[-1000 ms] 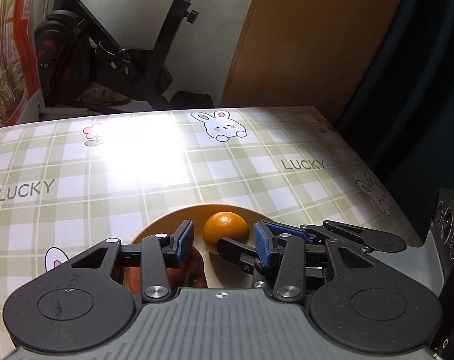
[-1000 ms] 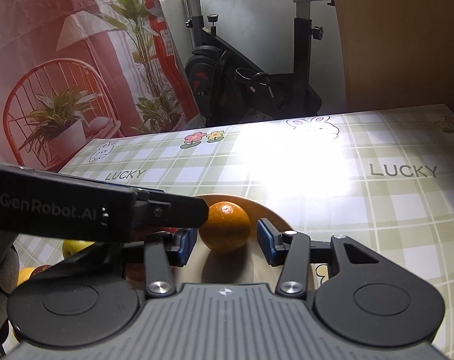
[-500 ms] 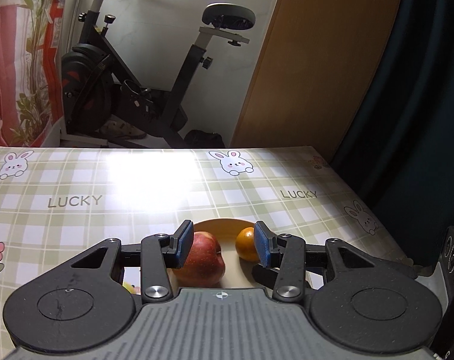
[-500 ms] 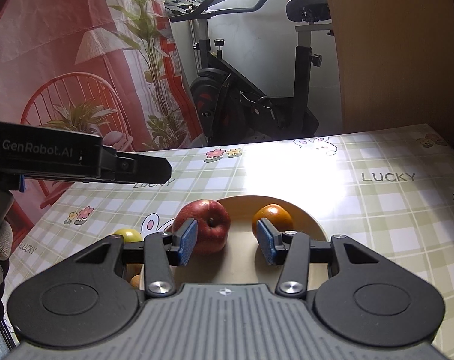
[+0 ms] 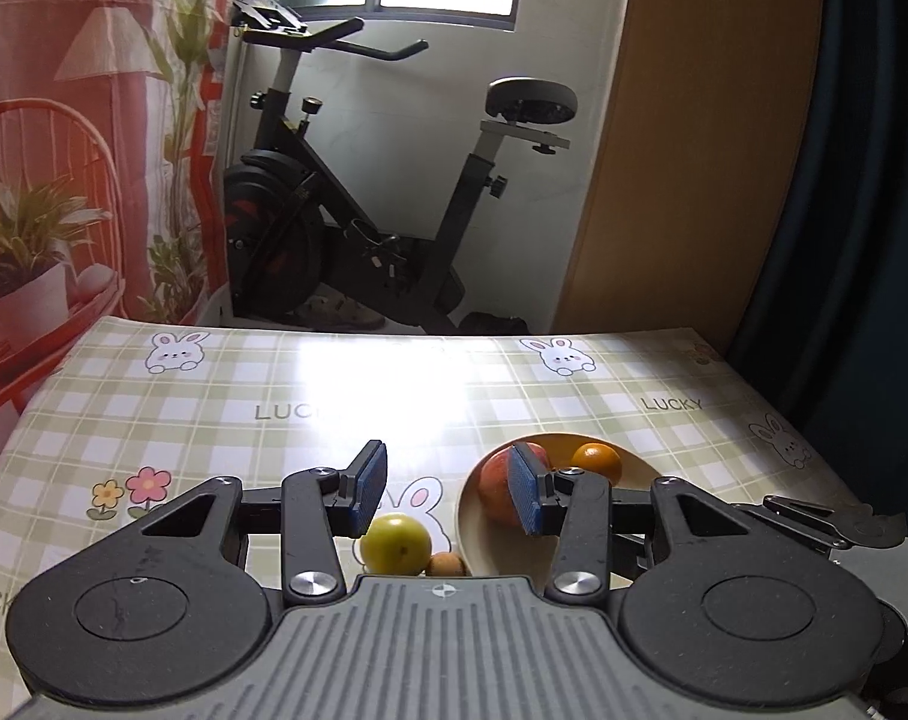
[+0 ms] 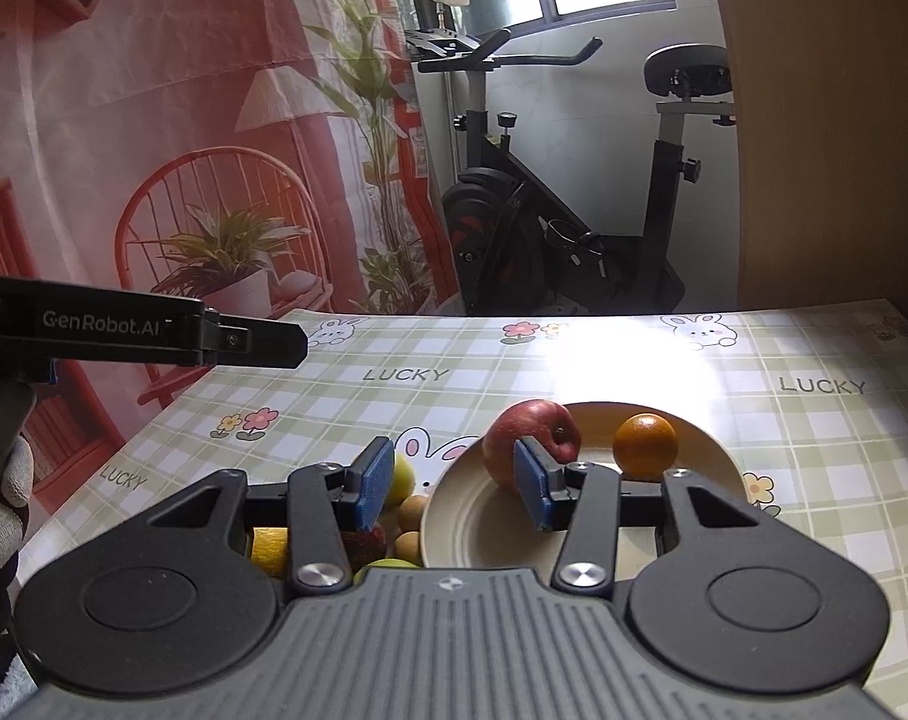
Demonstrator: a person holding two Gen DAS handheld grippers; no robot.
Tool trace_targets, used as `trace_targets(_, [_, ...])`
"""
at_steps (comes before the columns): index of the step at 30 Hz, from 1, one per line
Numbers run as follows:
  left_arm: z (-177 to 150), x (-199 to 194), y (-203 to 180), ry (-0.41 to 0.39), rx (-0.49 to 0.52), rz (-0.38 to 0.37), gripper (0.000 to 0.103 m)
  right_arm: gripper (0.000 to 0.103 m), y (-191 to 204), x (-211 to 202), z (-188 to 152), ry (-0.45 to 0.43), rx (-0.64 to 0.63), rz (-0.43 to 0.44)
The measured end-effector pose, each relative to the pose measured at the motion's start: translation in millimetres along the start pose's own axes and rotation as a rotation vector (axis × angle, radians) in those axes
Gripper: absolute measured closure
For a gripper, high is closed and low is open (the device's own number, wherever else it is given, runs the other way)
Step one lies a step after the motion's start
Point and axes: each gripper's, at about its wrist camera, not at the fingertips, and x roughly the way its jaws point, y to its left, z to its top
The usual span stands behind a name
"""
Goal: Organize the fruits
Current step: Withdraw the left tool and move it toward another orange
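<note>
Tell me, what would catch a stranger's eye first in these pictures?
Probably the cream plate on the checked bunny tablecloth, with a red apple and an orange sitting apart on it. More small fruit lies off the plate's left edge. Close to the lens, the right claw and left claw both gape open and empty, and an exercise bike stands behind the table.

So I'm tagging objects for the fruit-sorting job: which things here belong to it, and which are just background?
Part of the job:
round beige plate
red apple on the plate
orange on the plate
yellow-green round fruit on the table beside the plate
small tan round fruits beside the plate

Just background:
black exercise bike
green checked bunny tablecloth
red printed curtain
</note>
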Motion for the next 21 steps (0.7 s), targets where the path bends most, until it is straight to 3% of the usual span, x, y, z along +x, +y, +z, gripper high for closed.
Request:
trace_targets(10, [-22,-22,11,-0.043,-0.008,0.049,0.055,0.055,23,-1,-13,0.026,-0.049,0.044])
trace_targets(21, [-37,-22,21,-0.001,-0.040,0.065,0.055,0.055,23,2,-28,0.046,-0.053,0.059])
